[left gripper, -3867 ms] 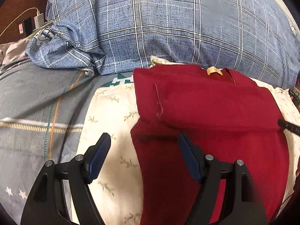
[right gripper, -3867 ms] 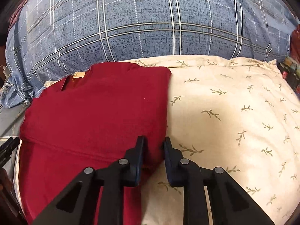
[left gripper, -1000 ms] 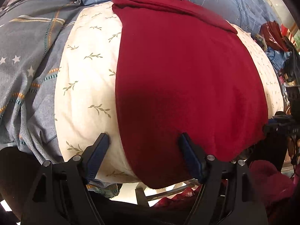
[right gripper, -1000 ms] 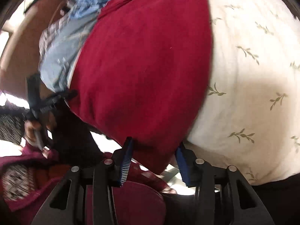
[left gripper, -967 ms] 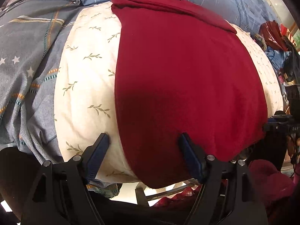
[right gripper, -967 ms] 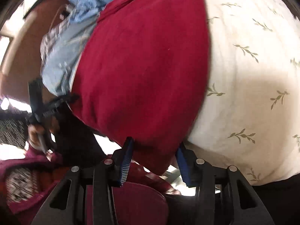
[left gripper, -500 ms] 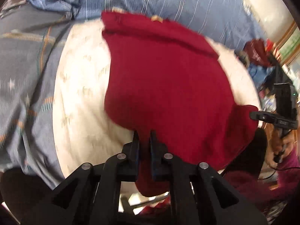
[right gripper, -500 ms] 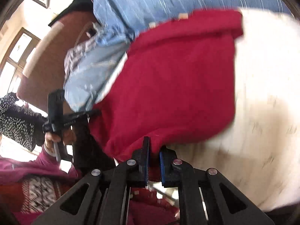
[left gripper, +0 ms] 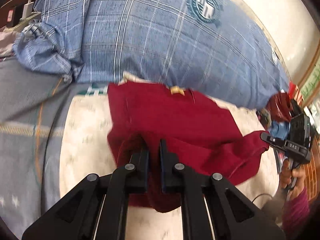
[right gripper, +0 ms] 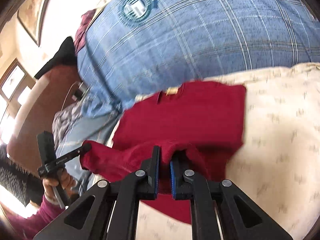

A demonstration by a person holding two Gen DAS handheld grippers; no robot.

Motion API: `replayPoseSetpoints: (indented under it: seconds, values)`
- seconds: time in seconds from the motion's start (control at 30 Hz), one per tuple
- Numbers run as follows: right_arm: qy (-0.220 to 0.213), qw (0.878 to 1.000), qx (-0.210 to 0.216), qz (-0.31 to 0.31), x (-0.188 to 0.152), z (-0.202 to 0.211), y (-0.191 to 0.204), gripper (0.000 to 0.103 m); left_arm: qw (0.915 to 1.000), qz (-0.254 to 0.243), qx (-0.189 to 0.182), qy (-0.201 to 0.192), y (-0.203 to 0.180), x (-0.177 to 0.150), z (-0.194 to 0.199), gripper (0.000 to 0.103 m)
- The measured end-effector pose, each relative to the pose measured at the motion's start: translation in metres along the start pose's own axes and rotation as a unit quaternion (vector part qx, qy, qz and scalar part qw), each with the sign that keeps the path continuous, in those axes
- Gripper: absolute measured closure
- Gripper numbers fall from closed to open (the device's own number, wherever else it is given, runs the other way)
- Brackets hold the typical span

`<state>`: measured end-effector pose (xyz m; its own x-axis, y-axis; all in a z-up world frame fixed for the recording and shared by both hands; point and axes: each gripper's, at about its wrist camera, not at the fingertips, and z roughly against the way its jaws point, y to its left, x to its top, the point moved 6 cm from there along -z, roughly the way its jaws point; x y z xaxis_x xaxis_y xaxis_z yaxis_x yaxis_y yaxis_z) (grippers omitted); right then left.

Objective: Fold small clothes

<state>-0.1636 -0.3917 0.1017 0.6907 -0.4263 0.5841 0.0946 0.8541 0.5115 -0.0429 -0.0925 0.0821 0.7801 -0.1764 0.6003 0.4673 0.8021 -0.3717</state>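
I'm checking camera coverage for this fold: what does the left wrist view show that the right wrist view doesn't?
Only the left wrist view: a white charger and cable at far left, the grey striped bedspread, and the right tongs pinching the garment's far corner.

Only the right wrist view: a brown headboard, a framed picture, and the left tongs gripping the other corner.

Both: the red garment lifted at its near hem, its tan neck label, the blue plaid pillow, and the cream leaf-print cover.
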Motion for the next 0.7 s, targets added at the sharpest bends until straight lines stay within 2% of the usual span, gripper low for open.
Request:
replayPoseSetpoints:
  seconds: [0.17,0.27,0.4,0.43,0.47,0.5,0.53,0.57,0.63,0.7]
  values:
    - [-0.017,1.000,-0.007,-0.019,0.047,-0.027,-0.020,0.095,0.9999,0.001,0.013,-0.005,0.004,0.036,-0.033,0.096]
    - [-0.015,0.999,-0.026,-0.032,0.067,-0.055,-0.042,0.094,0.9995,0.024,0.018,0.001,0.018,0.049,-0.058,0.096]
    - [-0.021,0.997,-0.055,-0.042,0.084,-0.082,-0.064,0.083,0.9986,0.048,0.016,0.015,0.031,0.060,-0.085,0.093]
    - [-0.015,0.997,-0.061,-0.044,0.087,-0.086,-0.067,0.072,0.9984,0.050,0.017,0.019,0.033,0.062,-0.090,0.092]
    - [-0.012,0.996,-0.070,-0.047,0.089,-0.087,-0.070,0.066,0.9983,0.052,0.016,0.023,0.035,0.063,-0.093,0.086]
    - [-0.016,0.996,-0.077,-0.046,0.090,-0.083,-0.070,0.066,0.9982,0.051,0.017,0.027,0.036,0.065,-0.094,0.080]
    - [-0.024,0.996,-0.077,-0.044,0.090,-0.078,-0.068,0.064,0.9982,0.051,0.019,0.027,0.037,0.066,-0.091,0.056]
    - [-0.033,0.996,-0.073,-0.039,0.090,-0.069,-0.064,0.062,0.9984,0.050,0.024,0.012,0.039,0.068,-0.083,0.036]
    - [-0.045,0.995,-0.085,-0.023,0.086,-0.056,-0.058,0.061,0.9984,0.048,0.019,-0.023,0.040,0.073,-0.066,0.030]
    - [-0.047,0.996,-0.081,-0.001,0.080,-0.049,-0.048,0.062,0.9984,0.045,0.021,-0.028,0.041,0.075,-0.057,0.030]
